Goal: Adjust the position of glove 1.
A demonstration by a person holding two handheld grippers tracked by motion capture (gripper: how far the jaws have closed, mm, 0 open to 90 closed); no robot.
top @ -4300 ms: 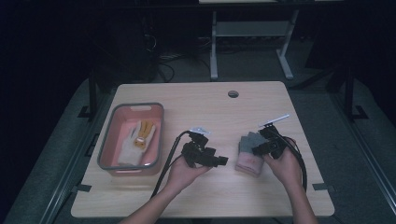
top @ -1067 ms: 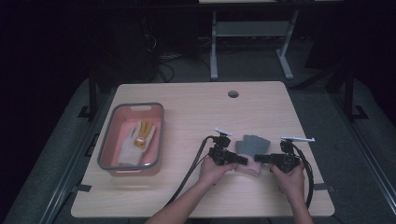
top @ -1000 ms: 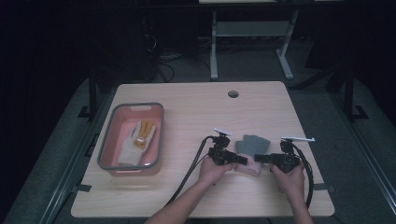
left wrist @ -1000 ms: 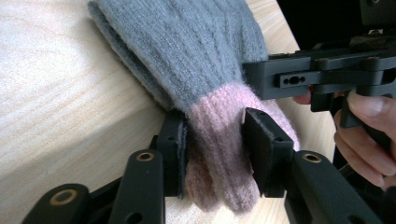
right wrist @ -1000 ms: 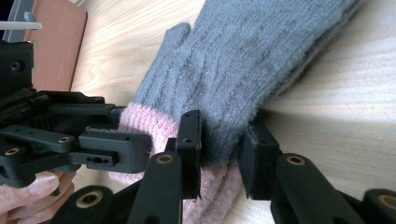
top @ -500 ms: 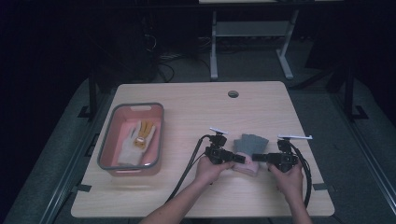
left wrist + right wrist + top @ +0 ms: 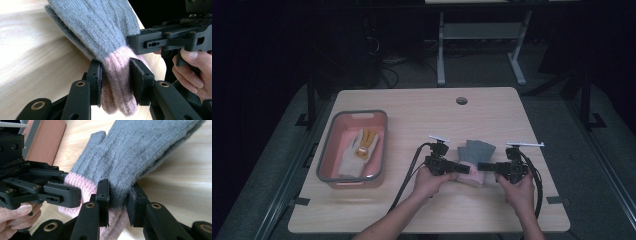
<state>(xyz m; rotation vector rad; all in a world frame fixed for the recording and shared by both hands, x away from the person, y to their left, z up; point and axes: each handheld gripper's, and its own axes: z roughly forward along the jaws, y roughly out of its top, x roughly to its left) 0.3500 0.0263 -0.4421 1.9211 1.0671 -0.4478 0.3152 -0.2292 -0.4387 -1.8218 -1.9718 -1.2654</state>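
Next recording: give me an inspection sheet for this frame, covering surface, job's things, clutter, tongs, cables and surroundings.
Surface: light wooden table with a round hole near the far edge.
Job's things: grey glove with pink cuff, gripped at the cuff from both sides; fingers point to the far edge.
Clutter: pink tray at left holding a pale glove with orange patches.
Tongs: left tongs shut on the cuff; right tongs shut on the glove where grey meets pink.
Cables: black cables trail from both tongs toward the near edge.
Surroundings: dark room, a white frame behind the table.
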